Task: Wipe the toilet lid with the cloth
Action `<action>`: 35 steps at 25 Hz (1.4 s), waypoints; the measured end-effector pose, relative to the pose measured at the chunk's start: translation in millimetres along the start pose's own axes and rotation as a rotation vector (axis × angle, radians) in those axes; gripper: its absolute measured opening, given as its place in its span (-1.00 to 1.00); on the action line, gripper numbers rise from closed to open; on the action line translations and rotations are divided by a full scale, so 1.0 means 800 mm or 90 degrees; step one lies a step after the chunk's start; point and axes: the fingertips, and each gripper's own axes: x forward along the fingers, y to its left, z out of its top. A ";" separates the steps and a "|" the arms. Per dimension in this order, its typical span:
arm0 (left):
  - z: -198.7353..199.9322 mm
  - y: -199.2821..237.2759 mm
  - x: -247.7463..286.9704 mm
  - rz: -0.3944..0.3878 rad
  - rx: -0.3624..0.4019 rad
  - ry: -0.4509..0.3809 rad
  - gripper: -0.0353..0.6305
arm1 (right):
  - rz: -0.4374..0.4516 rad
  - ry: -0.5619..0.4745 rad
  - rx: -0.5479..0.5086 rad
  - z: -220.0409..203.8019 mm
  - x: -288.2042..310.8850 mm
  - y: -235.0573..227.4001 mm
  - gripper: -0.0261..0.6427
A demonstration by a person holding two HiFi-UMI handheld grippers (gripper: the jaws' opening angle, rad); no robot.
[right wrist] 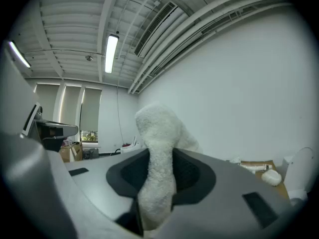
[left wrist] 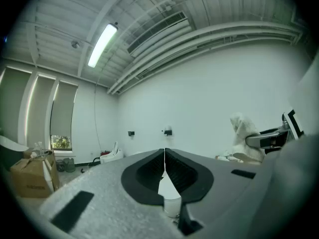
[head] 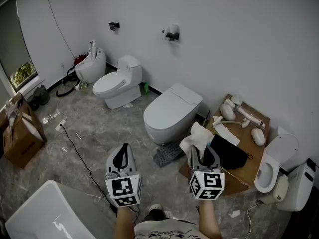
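**Holding the cloth, both grippers short of the toilet lid**

So the right gripper (right wrist: 157, 183) has its jaws clamped on the white fluffy cloth (right wrist: 158, 148). The cloth is squeezed between them and sticks up past the tips in a floppy bunch. The left gripper (left wrist: 164, 166) has its jaws pressed together at the tips with nothing between them.

In the head view both grippers hang in the air on the near side of the toilet (head: 167, 126), left one off its near-left, right one off its near-right. Neither touches it. The toilet lid (head: 174, 103) is down and bare, and the cloth sits just off its near-right edge, apart from it.

Stuff around the toilet:
- a grey mat (head: 168, 154) on the floor against its near side, between the two grippers
- a cardboard sheet (head: 246, 158) to its right with white parts and a black bundle (head: 230, 153) on it
- another toilet (head: 119, 81) to its left by the wall
- a black cable (head: 79, 156) trailing over the floor on its left
- a cardboard box (head: 22, 136) far off to its left
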 end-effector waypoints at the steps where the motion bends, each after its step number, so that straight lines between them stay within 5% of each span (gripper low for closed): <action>1: 0.000 0.002 0.000 -0.001 -0.001 0.000 -0.87 | -0.001 0.000 0.000 0.001 0.001 0.002 -0.60; 35: -0.025 0.080 0.083 -0.026 -0.011 0.016 -0.87 | -0.018 0.020 -0.004 -0.017 0.090 0.055 -0.58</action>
